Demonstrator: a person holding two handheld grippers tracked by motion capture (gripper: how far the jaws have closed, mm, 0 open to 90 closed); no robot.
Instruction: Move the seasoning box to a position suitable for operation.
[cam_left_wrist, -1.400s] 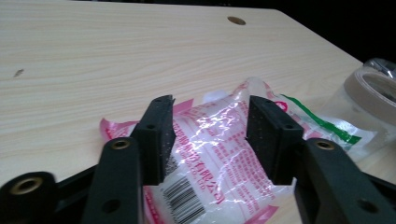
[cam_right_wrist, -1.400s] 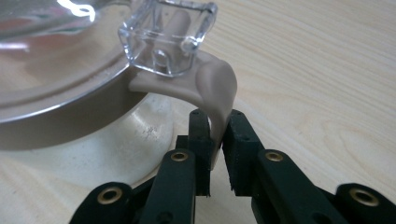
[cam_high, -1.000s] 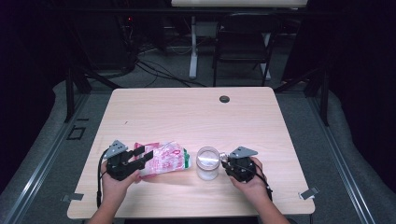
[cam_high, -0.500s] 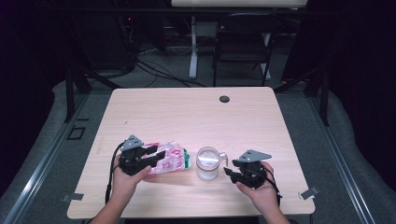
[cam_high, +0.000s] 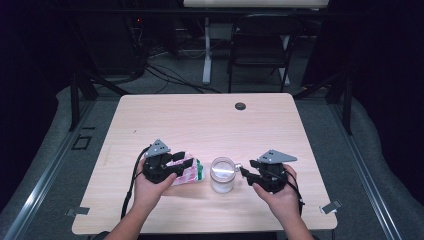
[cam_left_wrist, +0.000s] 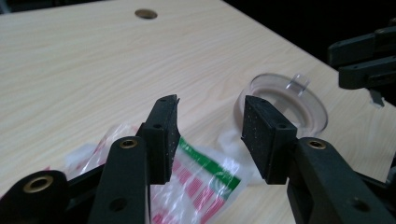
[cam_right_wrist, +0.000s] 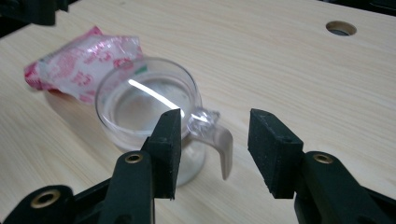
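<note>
The pale wood-grain surface (cam_high: 200, 120) carries two items near the lower centre of the high view: a clear glass mug with a small clear handle (cam_high: 222, 174) and, just to its left, a crinkled clear plastic packet printed in red and pink with a green stripe (cam_high: 186, 171). The left hand-held gripper (cam_high: 186, 160), black with a grey three-cornered plate on top, sits at the lower left of centre, over the packet's left part. In the left gripper view its jaws stand part open with nothing between the pads; they have just been closing a little, and the packet (cam_left_wrist: 205, 186) lies below and behind them on the surface, the mug (cam_left_wrist: 285, 100) beyond at right of the frame. Whether a jaw touches the packet cannot be told. The right hand-held gripper (cam_high: 246, 172) sits at the lower right of centre, its tips pointing left at the mug's handle. In the right gripper view its jaws stand wide, having just eased in slightly, and the handle (cam_right_wrist: 217, 140) lies in the gap between them, pads clear of it. The mug (cam_right_wrist: 149, 109) stands upright, and the packet (cam_right_wrist: 79, 63) lies beyond it at upper left of that frame, close against its wall. A round dark grommet hole (cam_high: 240, 106) sits near the surface's far edge, right of centre.
</note>
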